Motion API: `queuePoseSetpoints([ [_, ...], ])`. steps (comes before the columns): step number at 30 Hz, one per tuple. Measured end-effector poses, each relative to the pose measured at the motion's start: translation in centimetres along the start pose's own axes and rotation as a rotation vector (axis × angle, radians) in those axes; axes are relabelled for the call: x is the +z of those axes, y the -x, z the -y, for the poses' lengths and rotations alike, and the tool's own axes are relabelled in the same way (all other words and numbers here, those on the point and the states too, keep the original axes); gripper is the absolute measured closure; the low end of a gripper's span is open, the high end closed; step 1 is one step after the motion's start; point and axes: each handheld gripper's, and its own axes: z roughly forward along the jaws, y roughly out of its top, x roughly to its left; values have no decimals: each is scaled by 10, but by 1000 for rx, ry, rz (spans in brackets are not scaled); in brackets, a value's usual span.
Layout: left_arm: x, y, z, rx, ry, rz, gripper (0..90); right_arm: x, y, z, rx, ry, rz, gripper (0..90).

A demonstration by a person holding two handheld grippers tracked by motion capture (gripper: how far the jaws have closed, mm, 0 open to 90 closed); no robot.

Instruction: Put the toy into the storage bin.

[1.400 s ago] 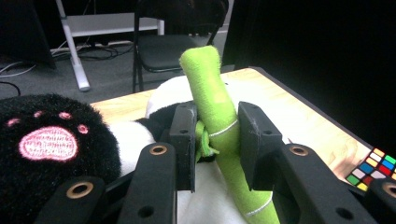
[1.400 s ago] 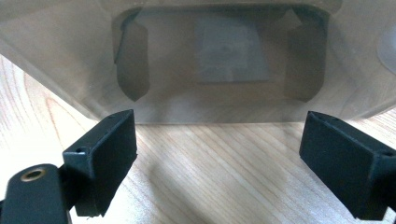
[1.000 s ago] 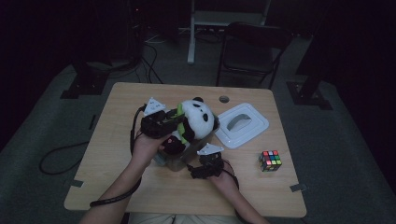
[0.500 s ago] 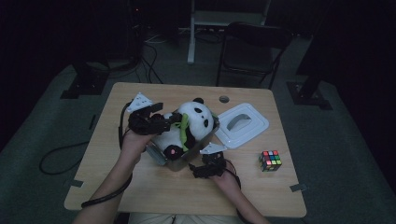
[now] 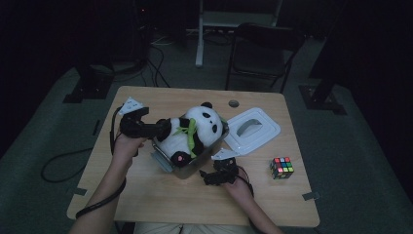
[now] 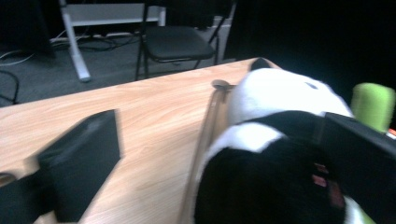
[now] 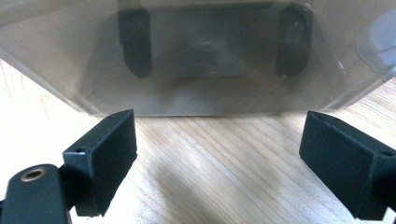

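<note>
While the stuffed panda [image 5: 192, 134] sits in a clear plastic box [image 5: 168, 163] at the middle of the wooden table [image 5: 146, 195], the left gripper [image 5: 155, 129] rests at the toy's left side, its jaws having just been opening and now spread wide; one jaw lies against the panda's black fur, the other over bare wood. The right gripper [image 5: 210, 176] lies low on the table just in front of the box, jaws spread, nothing between them. A white lid [image 5: 253, 130] and a colour cube [image 5: 282, 167] lie to the right.
</note>
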Motion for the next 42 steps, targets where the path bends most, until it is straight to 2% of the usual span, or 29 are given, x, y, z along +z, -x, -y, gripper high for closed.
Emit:
queuePoseSetpoints([
  [2,0,-6,2,-13,11,-12,5,0,1,1,0,-3,3,109],
  [4,-2,-12,3,-23,25,3,5,0,2,1,3,-3,2,109],
  [7,-4,-15,4,-28,36,3,5,-1,3,2,7,-3,2,109],
  [11,-8,-12,0,-2,34,-15,5,0,3,2,6,-6,1,109],
  [13,-11,-9,-3,2,51,-19,5,1,3,3,3,-10,2,109],
  [15,-13,-9,-6,7,57,-33,5,1,3,3,1,-12,1,109],
  [16,-17,-12,-9,4,82,-57,5,2,3,3,0,-13,1,109],
  [19,-18,-22,-11,4,84,-94,6,1,2,2,3,-9,-1,109],
  [20,-17,-26,-10,-4,81,-100,6,1,2,2,6,-9,-3,109],
  [22,-17,-26,-10,-4,81,-100,6,0,2,2,6,-8,-2,109],
  [23,-12,-38,-6,-8,67,-122,6,0,3,2,8,-6,-2,109],
  [30,9,-62,18,2,38,-150,6,-2,5,1,12,1,3,109],
  [32,15,-68,26,0,43,-144,6,-2,5,1,12,1,4,109],
  [34,22,-72,34,5,24,-159,6,-2,5,0,13,2,3,109],
  [37,33,-78,43,-1,-12,-161,5,-2,5,-1,17,3,4,109],
  [40,36,-80,47,-10,-8,-159,6,-2,5,-1,15,4,3,109],
  [42,46,-85,55,-17,-33,-174,6,-3,7,-2,20,10,5,109],
])
